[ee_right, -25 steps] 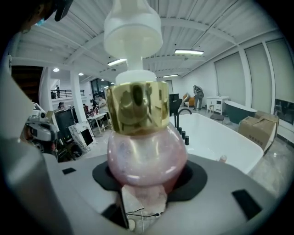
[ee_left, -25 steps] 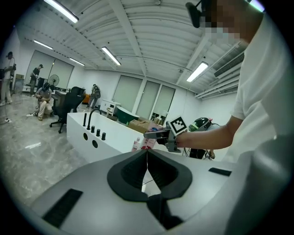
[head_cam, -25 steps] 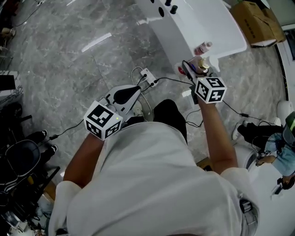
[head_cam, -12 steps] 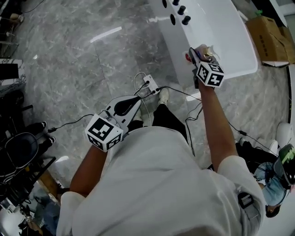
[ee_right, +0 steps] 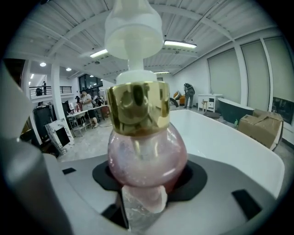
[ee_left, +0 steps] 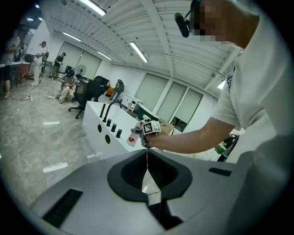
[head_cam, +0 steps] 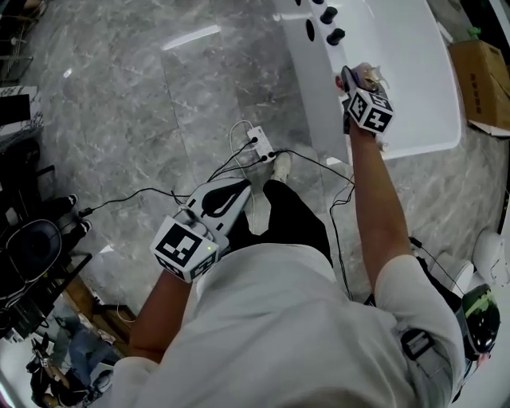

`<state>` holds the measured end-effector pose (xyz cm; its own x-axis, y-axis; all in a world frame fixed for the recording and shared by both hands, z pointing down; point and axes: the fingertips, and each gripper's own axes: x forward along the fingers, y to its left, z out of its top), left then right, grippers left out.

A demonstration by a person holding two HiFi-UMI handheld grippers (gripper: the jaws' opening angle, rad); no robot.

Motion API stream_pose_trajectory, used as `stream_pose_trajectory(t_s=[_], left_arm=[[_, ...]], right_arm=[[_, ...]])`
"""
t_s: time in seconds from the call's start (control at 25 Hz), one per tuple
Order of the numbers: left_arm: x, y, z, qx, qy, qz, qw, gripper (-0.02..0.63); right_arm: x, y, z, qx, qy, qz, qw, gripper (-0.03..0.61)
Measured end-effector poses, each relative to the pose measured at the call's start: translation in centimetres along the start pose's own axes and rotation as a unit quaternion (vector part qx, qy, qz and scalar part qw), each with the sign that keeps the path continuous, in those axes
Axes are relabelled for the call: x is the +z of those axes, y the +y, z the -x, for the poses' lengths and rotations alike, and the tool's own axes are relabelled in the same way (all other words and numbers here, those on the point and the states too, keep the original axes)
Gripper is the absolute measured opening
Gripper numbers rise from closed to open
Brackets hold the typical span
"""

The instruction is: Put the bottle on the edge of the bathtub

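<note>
A round pink bottle (ee_right: 147, 151) with a gold collar and white pump cap stands upright between the jaws of my right gripper (ee_right: 144, 186), which is shut on its body. In the head view the right gripper (head_cam: 358, 84) holds the bottle (head_cam: 370, 77) over the near rim of the white bathtub (head_cam: 406, 56). The left gripper view shows the same bottle (ee_left: 134, 137) in front of the bathtub (ee_left: 98, 126). My left gripper (head_cam: 241, 187) hangs shut and empty over the floor, near my leg; its jaws (ee_left: 147, 153) meet in a thin seam.
Black knobs (head_cam: 328, 14) sit on the tub's side wall. A power strip (head_cam: 259, 143) and cables lie on the grey marble floor between the grippers. A cardboard box (head_cam: 486, 80) stands right of the tub. Office chairs (head_cam: 32, 255) stand at the left.
My right gripper has carried the bottle forward and lower, from beside the tub's near end to over its rim. The left gripper has drifted along with my body and rolled a little.
</note>
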<state>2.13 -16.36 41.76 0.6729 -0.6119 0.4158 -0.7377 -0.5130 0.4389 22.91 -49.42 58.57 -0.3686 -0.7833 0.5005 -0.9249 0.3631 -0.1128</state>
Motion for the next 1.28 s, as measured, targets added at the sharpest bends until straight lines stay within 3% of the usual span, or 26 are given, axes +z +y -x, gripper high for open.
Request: stream_pose_trajectory(t_s=[0.6, 1.28], left_arm=[[-1.8, 3.4, -5.2, 0.04, 0.022, 0.051, 0.9977, 0.018], [-1.2, 4.1, -5.7, 0.039, 0.021, 0.049, 0.9978, 0.018]], right_arm=[[-3.5, -6.9, -11.4, -0.039, 0.008, -0.015, 0.999, 0.235], [-3.5, -7.0, -12.4, -0.048, 0.005, 0.008, 0.999, 0.264]])
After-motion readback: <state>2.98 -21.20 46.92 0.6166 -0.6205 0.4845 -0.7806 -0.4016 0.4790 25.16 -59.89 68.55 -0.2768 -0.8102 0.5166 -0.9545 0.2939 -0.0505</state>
